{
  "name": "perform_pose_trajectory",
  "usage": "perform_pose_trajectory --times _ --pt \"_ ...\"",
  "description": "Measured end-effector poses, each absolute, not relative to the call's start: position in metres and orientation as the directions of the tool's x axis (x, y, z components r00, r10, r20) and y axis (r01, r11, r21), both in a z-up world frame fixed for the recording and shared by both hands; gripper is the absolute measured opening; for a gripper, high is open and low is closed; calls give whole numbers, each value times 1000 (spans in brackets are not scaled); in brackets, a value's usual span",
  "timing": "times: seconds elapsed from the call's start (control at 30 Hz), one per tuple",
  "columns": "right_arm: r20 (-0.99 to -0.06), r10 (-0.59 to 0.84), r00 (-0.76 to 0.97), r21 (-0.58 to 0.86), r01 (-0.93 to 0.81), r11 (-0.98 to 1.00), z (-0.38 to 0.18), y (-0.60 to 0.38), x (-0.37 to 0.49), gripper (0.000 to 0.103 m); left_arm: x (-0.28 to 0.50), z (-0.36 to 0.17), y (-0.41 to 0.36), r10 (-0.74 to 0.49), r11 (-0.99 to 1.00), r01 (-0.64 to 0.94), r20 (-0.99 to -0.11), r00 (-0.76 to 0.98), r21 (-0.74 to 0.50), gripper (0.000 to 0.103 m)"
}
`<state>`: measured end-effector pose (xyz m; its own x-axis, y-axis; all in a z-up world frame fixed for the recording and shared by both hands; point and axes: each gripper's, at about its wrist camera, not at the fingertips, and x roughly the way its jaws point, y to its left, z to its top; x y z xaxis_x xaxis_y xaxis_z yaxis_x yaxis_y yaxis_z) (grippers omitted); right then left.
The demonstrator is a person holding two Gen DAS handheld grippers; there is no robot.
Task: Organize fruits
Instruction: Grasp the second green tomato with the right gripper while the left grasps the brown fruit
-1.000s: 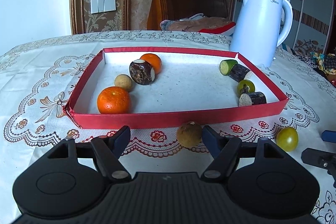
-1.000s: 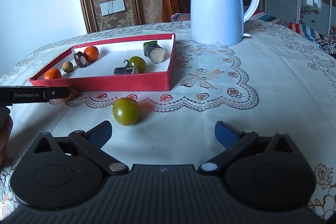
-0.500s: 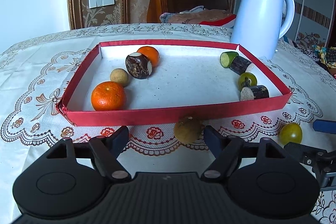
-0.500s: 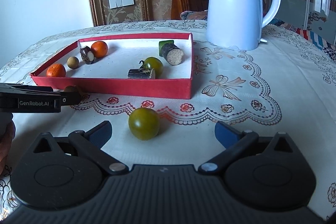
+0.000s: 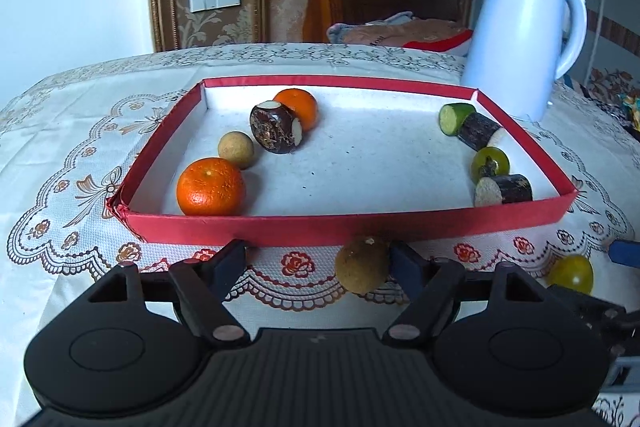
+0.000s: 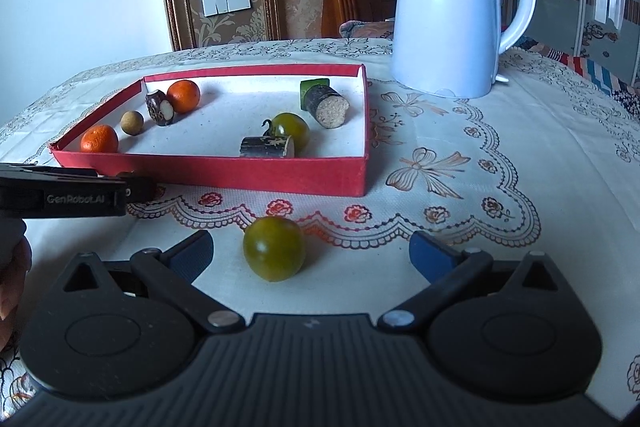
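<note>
Green tomato (image 6: 274, 253) now sits between the open right tool (image 6: 312, 255), closer than before; brown fruit (image 5: 362, 265) waits in the open left tool (image 5: 318, 267), outside the tray (image 5: 320, 227).

Blk gripper (image 6: 311, 251) w/ blue pads (image 6: 428, 251).

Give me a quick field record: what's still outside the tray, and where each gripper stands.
tray: red, holds two oranges, cut pieces, other small fruit
outside tray: brown fruit, green tomato
left gripper: open, brown fruit between the jaws, beside one finger
right gripper: open, green tomato between the jaws, untouched
kettle: on the tablecloth beyond the tray
</note>
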<state>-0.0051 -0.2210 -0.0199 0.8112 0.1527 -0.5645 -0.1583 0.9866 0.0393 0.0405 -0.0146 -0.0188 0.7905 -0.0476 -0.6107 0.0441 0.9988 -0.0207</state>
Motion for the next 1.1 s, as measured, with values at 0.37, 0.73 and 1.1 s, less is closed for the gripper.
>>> perform_pose_trajectory --times 0.37,0.73,1.1 --pt "-572 176 801 12 -207 978 -21 -208 4 80 33 -17 -13 -90 996 86 -599 796 -36 63" --pt "-575 200 793 23 -228 973 -21 -209 5 36 28 -17 -23 -132 988 157 -594 793 -10 28" --pt "-533 222 816 40 -238 970 -18 -213 -3 31 16 -11 -24 -131 986 168 -545 828 18 28"
